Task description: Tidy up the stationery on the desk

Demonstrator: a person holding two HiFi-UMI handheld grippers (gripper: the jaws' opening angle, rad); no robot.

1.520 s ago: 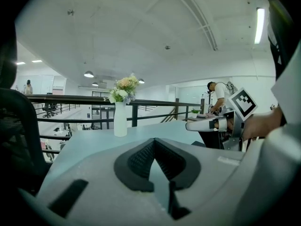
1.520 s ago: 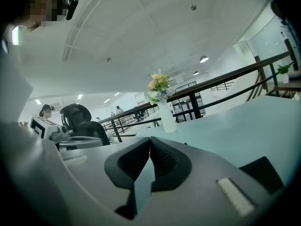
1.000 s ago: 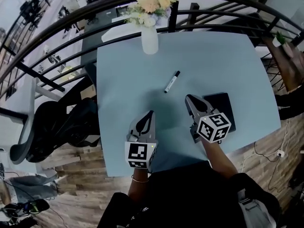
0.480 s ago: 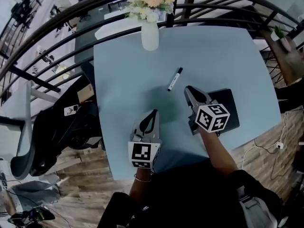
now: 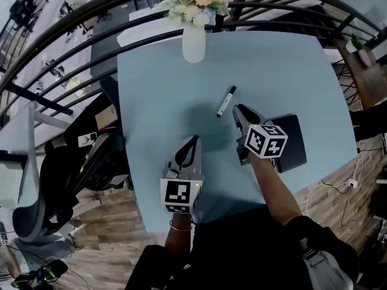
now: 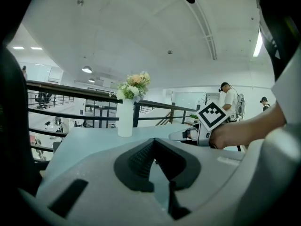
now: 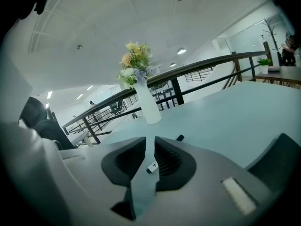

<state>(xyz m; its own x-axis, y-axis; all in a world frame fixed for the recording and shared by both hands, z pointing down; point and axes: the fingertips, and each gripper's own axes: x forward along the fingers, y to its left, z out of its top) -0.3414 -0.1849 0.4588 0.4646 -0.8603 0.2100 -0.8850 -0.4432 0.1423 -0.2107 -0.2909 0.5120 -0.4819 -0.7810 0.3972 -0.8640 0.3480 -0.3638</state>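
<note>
A black-and-white marker pen [image 5: 225, 101] lies on the light blue desk [image 5: 157, 95], near its middle. My right gripper [image 5: 237, 109] points at the pen's near end from just behind it, jaws a narrow gap apart and empty. Through that gap the right gripper view shows the pen [image 7: 151, 166] on the desk just ahead of the right gripper [image 7: 149, 145]. My left gripper [image 5: 193, 140] hovers nearer the front edge, shut and empty. In its own view the left gripper [image 6: 154, 142] has its tips together. A black notebook [image 5: 290, 139] lies at the right, partly under my right hand.
A white vase of flowers [image 5: 194, 41] stands at the desk's far edge, with a black railing [image 5: 72, 38] behind it. An office chair [image 5: 36, 186] stands left of the desk. People stand far off in the left gripper view, behind the right gripper's marker cube [image 6: 212, 115].
My right gripper has moved forward across the desk, closing on the near end of the pen. The left gripper has stayed about where it was.
</note>
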